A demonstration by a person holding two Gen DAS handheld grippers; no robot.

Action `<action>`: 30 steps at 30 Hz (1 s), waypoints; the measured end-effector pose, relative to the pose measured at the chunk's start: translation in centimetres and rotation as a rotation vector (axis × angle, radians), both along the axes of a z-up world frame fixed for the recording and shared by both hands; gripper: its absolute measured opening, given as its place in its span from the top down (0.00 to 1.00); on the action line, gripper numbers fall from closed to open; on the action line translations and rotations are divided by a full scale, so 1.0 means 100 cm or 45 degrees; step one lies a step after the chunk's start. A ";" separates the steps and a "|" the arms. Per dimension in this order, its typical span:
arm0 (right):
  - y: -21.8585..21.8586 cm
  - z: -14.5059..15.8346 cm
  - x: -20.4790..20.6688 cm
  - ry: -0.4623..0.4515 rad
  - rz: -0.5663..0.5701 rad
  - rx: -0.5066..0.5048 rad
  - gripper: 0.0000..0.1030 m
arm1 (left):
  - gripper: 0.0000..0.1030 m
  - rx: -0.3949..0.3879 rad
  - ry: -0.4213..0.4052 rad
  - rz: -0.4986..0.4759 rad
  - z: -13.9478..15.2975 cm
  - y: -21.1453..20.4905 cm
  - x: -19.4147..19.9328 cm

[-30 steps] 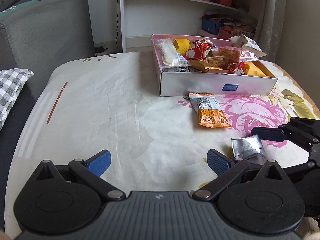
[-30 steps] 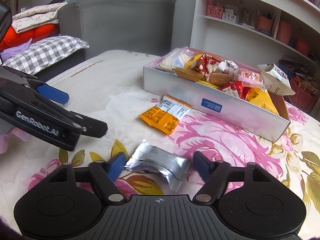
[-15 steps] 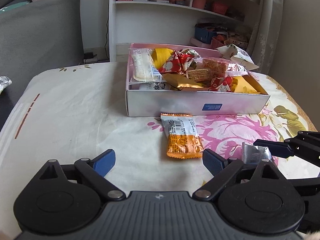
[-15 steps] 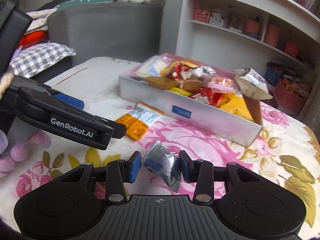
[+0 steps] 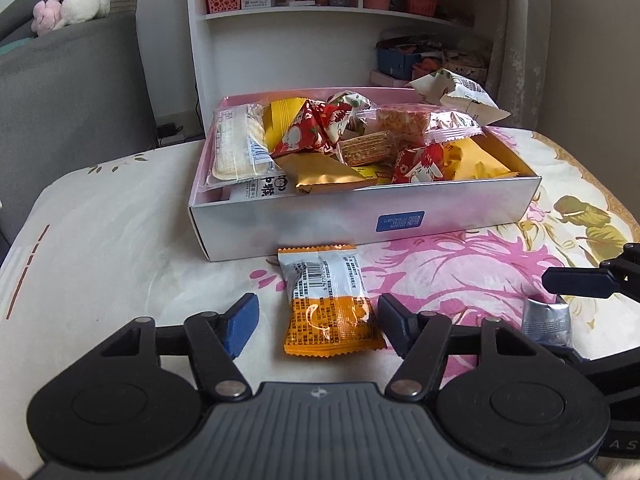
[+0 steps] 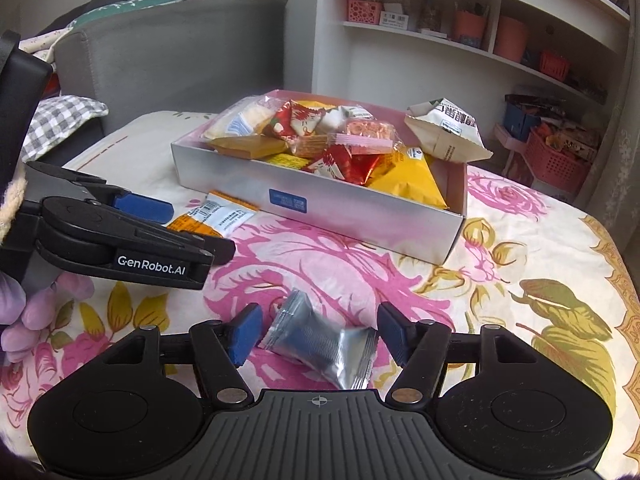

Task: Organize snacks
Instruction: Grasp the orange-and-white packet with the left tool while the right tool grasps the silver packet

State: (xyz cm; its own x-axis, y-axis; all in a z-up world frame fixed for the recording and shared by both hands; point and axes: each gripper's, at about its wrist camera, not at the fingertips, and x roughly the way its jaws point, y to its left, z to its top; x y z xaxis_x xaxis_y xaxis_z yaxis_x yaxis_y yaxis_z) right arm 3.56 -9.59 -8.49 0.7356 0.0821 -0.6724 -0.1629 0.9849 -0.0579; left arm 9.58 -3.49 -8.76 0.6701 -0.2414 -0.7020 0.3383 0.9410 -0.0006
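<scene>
A white box (image 5: 320, 220) full of snack packets stands on the floral tablecloth; it also shows in the right wrist view (image 6: 360, 216). An orange and white packet (image 5: 330, 304) lies in front of it, between the open fingers of my left gripper (image 5: 318, 326). It shows partly behind the left gripper in the right wrist view (image 6: 218, 218). A silver packet (image 6: 320, 344) lies between the open fingers of my right gripper (image 6: 318, 338), untouched by the pads. It shows at the right in the left wrist view (image 5: 546, 322).
A cream snack bag (image 6: 444, 130) leans at the box's far right corner. A grey sofa (image 6: 172, 52) with a checked cushion (image 6: 60, 120) stands to the left. White shelves (image 6: 460, 40) and red baskets (image 6: 556, 160) are behind the table.
My right gripper was shut on the silver packet half a second ago and has opened; the packet now lies loose between its fingers. My left gripper moved forward and right, around the orange packet.
</scene>
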 end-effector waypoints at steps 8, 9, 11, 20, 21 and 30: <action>0.000 0.001 0.003 0.022 0.006 0.015 0.40 | 0.66 0.006 0.020 0.011 0.004 0.000 0.000; 0.000 0.002 0.002 0.026 0.013 0.019 0.40 | 0.66 0.004 0.026 0.009 0.005 0.000 0.000; -0.001 0.004 -0.001 0.025 0.030 0.023 0.41 | 0.66 -0.006 0.041 0.006 0.006 0.002 -0.001; -0.006 0.003 -0.011 0.049 0.082 0.017 0.41 | 0.66 -0.062 0.106 0.002 0.012 0.012 -0.006; -0.006 0.003 -0.011 0.048 0.079 0.015 0.41 | 0.66 -0.062 0.107 -0.001 0.012 0.012 -0.008; -0.008 0.006 -0.006 0.023 0.094 -0.027 0.39 | 0.66 -0.053 0.111 -0.021 0.015 0.011 -0.013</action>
